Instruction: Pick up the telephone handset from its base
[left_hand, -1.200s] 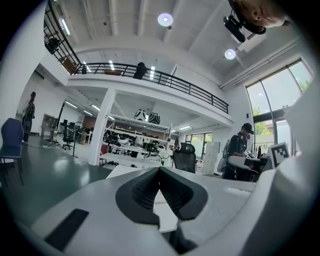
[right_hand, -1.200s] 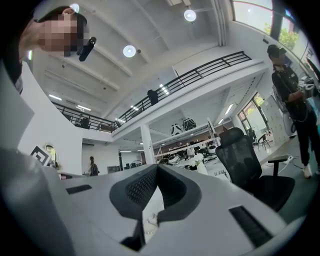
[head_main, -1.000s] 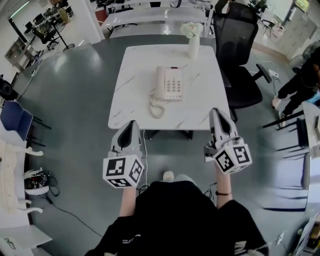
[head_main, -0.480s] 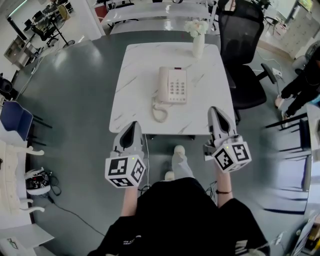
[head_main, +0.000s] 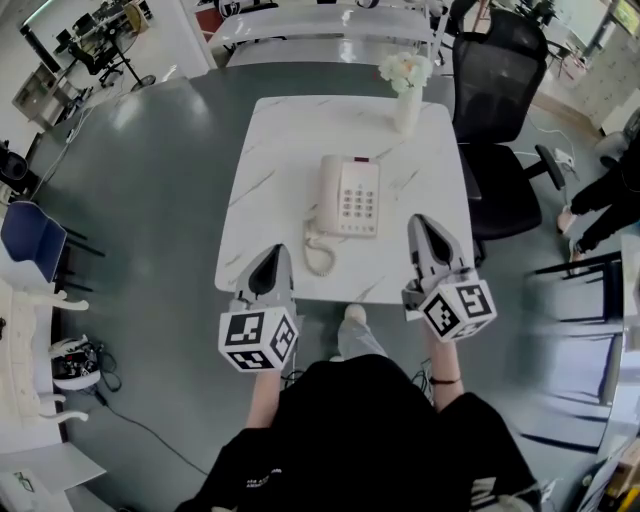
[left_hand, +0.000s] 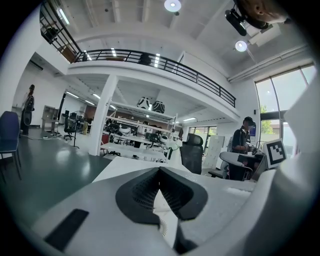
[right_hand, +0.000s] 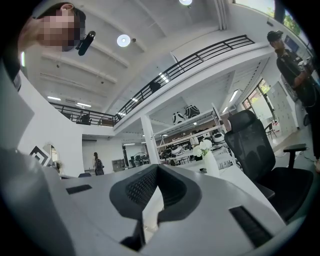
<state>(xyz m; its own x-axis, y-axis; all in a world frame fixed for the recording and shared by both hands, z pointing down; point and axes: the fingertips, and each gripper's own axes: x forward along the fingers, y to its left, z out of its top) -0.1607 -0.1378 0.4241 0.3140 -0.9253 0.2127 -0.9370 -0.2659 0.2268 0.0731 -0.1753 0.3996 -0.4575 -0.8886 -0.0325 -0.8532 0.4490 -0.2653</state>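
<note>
A cream push-button telephone (head_main: 352, 197) lies in the middle of the white marble table (head_main: 270, 160). Its handset (head_main: 330, 195) rests along the left side of the base, and the coiled cord (head_main: 318, 250) loops toward the near edge. My left gripper (head_main: 272, 254) is shut and empty, its tips over the table's near edge, left of the cord. Just right of the phone's near corner, my right gripper (head_main: 419, 222) is also shut and empty. The left gripper (left_hand: 160, 170) and the right gripper (right_hand: 156, 167) each show jaws meeting in their own views. Neither touches the phone.
A white vase of flowers (head_main: 405, 95) stands at the table's far right corner, also in the right gripper view as the vase (right_hand: 206, 157). A black office chair (head_main: 495, 100) sits at the table's right side. A blue chair (head_main: 25, 235) stands far left.
Both grippers have moved forward from short of the table to its near edge, closer to the phone. The jaws have stayed shut.
</note>
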